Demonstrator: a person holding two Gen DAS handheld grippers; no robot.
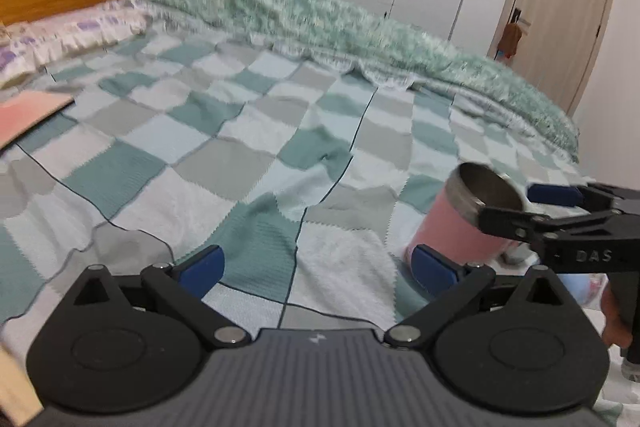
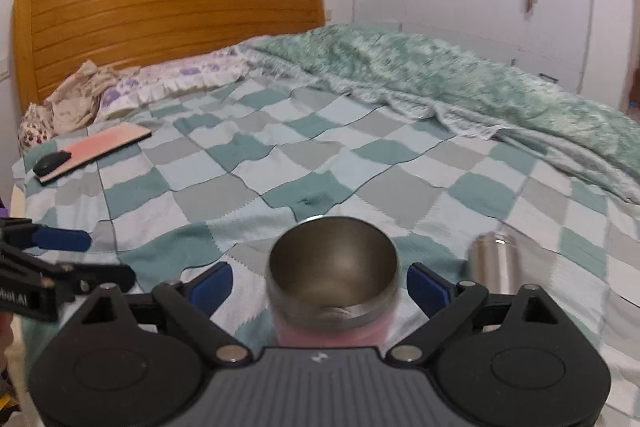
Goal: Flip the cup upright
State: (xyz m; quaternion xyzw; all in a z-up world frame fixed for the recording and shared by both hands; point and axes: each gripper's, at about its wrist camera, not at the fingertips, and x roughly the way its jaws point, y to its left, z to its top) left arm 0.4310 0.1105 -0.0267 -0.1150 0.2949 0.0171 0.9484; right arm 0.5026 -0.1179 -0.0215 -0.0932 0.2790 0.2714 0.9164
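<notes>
A pink cup (image 1: pixel 452 227) with a steel rim and steel inside stands mouth-up on the checked bedspread, tilted slightly. In the right wrist view the cup (image 2: pixel 334 279) sits between my right gripper's (image 2: pixel 320 285) blue pads (image 2: pixel 426 289), with gaps on both sides; the jaws are open. In the left wrist view my right gripper (image 1: pixel 516 203) straddles the cup's rim from the right. My left gripper (image 1: pixel 316 269) is open and empty, low over the bedspread to the left of the cup. It shows in the right wrist view (image 2: pixel 80 259) at the left edge.
A steel bottle (image 2: pixel 494 263) lies just right of the cup. A pink board (image 2: pixel 100 147) with a black mouse (image 2: pixel 52 161) lies far left. A green fuzzy blanket (image 2: pixel 460 75) is heaped along the far right. The wooden headboard (image 2: pixel 168 15) and pillows are behind.
</notes>
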